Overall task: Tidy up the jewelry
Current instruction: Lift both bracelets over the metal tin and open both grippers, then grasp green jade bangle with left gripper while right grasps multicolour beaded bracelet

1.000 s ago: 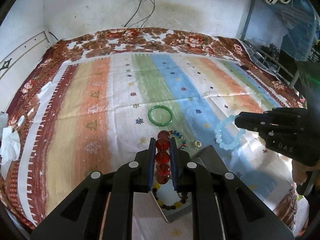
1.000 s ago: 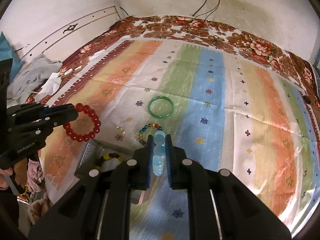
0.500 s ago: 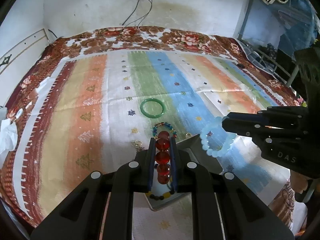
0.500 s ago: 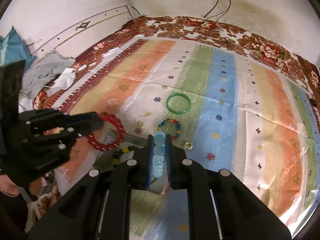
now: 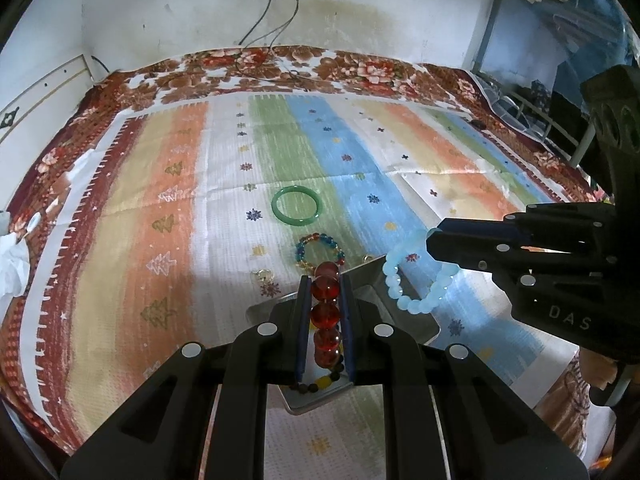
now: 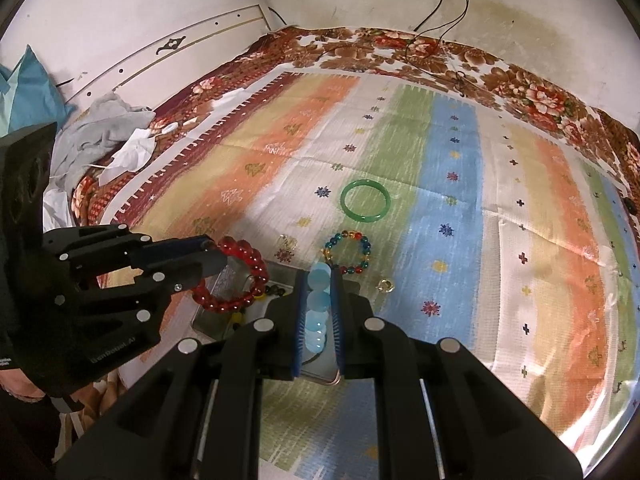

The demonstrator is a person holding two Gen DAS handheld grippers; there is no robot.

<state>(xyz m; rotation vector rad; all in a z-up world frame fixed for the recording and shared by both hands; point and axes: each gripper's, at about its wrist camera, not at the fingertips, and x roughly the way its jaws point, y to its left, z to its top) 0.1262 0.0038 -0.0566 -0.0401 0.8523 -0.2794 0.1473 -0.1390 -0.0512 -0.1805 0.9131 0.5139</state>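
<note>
My left gripper [image 5: 325, 280] is shut on a red bead bracelet [image 5: 326, 312], which hangs over a metal tray [image 5: 372, 280]; from the right wrist the same bracelet [image 6: 244, 276] dangles at the left gripper [image 6: 218, 254]. My right gripper [image 6: 319, 276] is shut on a pale blue bead bracelet [image 6: 318, 308], whose loop [image 5: 416, 280] hangs just past the tray's right rim. Inside the tray [image 6: 280, 272] lies a dark and yellow bead string [image 5: 320, 383]. On the cloth beyond lie a green bangle [image 5: 296, 211], a multicoloured bead bracelet [image 5: 318, 250] and small gold rings [image 6: 385, 285].
A striped cloth [image 5: 160, 200] covers a bed with a floral blanket [image 5: 280, 64] at its far edge. Cables [image 5: 276, 12] hang down the wall. Grey clothes and tissues [image 6: 108, 132] lie at the bed's left side. A metal rack [image 5: 540, 92] stands to the right.
Both grippers have drifted in over the metal tray with their bracelets still gripped; the tray now lies under the two hanging loops.
</note>
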